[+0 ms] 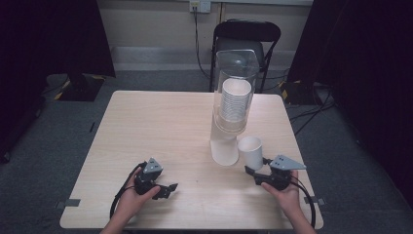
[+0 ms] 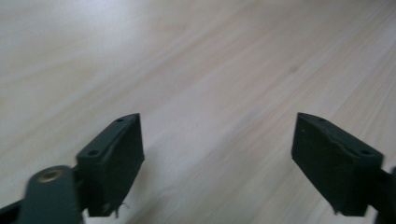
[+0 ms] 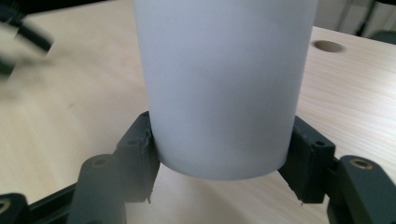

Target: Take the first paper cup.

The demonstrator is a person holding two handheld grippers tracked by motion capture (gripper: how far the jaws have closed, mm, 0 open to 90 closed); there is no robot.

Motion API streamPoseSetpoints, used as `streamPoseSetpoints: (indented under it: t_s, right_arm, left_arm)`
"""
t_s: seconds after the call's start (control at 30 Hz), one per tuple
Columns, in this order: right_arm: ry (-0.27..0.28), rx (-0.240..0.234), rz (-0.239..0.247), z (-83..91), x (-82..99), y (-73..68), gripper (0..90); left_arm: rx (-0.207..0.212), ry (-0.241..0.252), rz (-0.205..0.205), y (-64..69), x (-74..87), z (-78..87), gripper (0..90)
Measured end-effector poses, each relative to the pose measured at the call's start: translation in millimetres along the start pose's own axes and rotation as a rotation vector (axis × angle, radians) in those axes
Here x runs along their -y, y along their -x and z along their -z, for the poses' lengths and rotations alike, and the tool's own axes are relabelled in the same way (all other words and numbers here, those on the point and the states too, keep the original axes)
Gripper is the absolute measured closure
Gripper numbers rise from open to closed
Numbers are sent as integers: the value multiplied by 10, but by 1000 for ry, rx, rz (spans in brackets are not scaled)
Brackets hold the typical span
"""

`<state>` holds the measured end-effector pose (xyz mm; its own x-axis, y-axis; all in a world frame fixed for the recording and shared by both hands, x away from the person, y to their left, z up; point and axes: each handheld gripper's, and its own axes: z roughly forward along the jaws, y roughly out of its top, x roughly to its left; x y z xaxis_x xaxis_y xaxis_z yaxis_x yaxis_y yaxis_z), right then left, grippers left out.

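Observation:
A white paper cup point(image 1: 251, 150) stands upright near the table's right front. My right gripper point(image 1: 256, 166) is shut on its lower part. In the right gripper view the cup point(image 3: 219, 84) sits between the two black jaws, which press on its sides low down. Just left of it rises a clear tube dispenser point(image 1: 235, 92) with a stack of white cups inside; another white cup point(image 1: 224, 152) shows at its bottom. My left gripper point(image 1: 169, 188) lies low at the table's left front, open, with only bare wood between its fingers point(image 2: 114, 158).
The light wooden table point(image 1: 160, 126) has free room across its left and middle. A black chair point(image 1: 246, 31) stands behind the far edge. Cables trail from both grippers toward the front edge. A round hole point(image 3: 328, 45) is in the tabletop beyond the cup.

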<state>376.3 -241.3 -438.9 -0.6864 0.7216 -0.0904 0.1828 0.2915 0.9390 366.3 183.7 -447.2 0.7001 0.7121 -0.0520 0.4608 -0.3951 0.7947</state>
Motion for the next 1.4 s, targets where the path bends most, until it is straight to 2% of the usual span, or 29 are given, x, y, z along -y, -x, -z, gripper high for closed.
streamPoseSetpoints:
  t_s: [0.03,0.07,0.1,0.13,0.2,0.23,0.27,0.3,0.37,0.4,0.43,0.47,0.57,0.67,0.73,0.8,0.9,0.97,1.07,1.13,1.17,1.4]
  right_arm:
    - [-4,-34,57,-54,-8,-103,367]
    - [-4,-34,57,-54,-8,-103,367]
    - [-1,-69,95,-108,-20,-180,367]
    - [-1,-69,95,-108,-20,-180,367]
    - [5,-104,124,-179,-53,-271,366]
    - [12,-113,132,-199,-63,-288,367]
    - [12,-113,132,-199,-63,-288,367]
    - [21,-135,148,-250,-92,-344,366]
    - [21,-146,158,-278,-100,-369,366]
    - [19,-155,168,-303,-106,-397,366]
    - [16,-172,192,-353,-116,-450,366]
    - [9,-177,200,-375,-123,-478,366]
    - [-8,-195,234,-440,-136,-549,366]
    - [-15,-203,247,-465,-145,-584,366]
    - [-17,-212,270,-493,-156,-625,366]
    - [-28,-212,293,-516,-162,-656,365]
    - [-20,-214,285,-522,-163,-646,365]
    - [-23,-213,286,-528,-171,-643,365]
    - [-29,-206,298,-539,-171,-652,365]
    - [-29,-205,299,-541,-170,-650,365]
    - [-30,-205,297,-546,-168,-639,365]
    - [-34,-212,310,-557,-158,-652,366]
  left_arm:
    - [18,17,16,17,-49,19,166]
    - [29,36,32,36,-100,36,166]
    - [35,60,39,51,-151,56,159]
    - [41,85,55,69,-201,75,159]
    - [77,152,93,103,-332,122,162]
    - [77,152,93,103,-332,122,165]
    - [72,181,109,114,-393,135,165]
    - [92,209,120,128,-496,144,175]
    - [105,227,126,138,-540,142,231]
    - [121,233,131,149,-588,136,231]
    - [132,241,132,165,-634,128,244]
    - [151,257,119,205,-705,105,264]
    - [153,236,108,232,-780,43,291]
    - [167,243,123,228,-800,11,336]
    - [181,222,132,226,-814,-29,344]
    - [187,195,138,225,-809,-56,395]
    - [185,165,141,218,-802,-71,397]
    - [211,167,153,219,-797,-79,417]
    - [231,156,194,221,-800,-63,435]
    - [228,164,198,212,-800,-53,434]
    - [241,169,213,203,-802,-38,434]
    - [262,190,222,188,-806,-13,465]
